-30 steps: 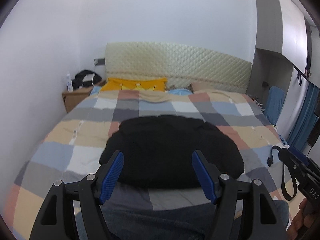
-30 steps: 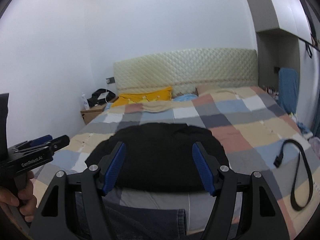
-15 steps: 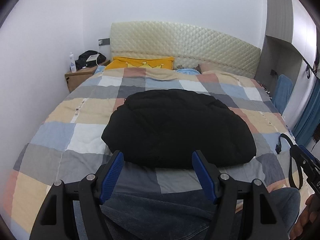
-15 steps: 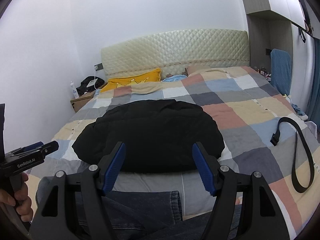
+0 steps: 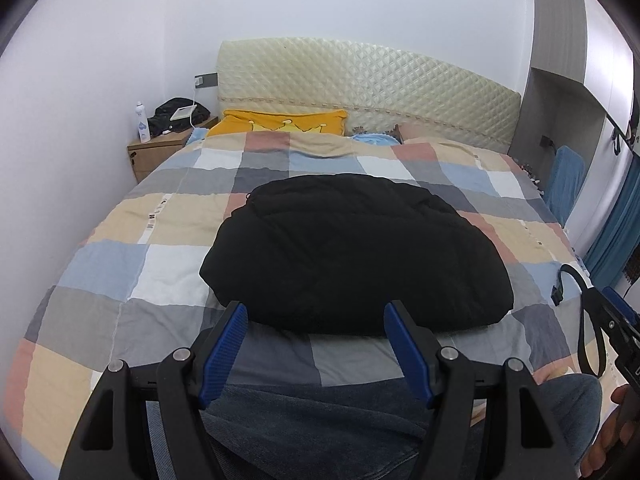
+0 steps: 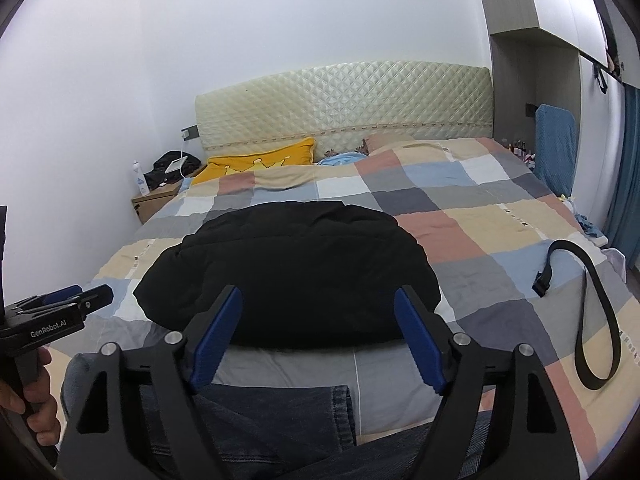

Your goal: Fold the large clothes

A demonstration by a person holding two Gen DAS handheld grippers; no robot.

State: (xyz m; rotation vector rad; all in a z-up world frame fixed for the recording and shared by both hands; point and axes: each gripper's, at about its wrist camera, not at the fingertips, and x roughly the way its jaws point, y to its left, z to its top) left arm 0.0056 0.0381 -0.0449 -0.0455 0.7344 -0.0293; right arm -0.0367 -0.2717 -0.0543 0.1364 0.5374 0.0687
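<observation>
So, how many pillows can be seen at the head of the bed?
2 are clear: a yellow pillow on the left and a beige pillow to its right, against the headboard. A blue item between them may be another; the blanket hides most of it.

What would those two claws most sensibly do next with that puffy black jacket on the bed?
Probably lower both toward its near edge. The puffy black jacket lies as a rounded bundle on the checked patchwork quilt, while the left claw and right claw hang open above the person's blue jeans, holding nothing and touching no cloth.
</observation>
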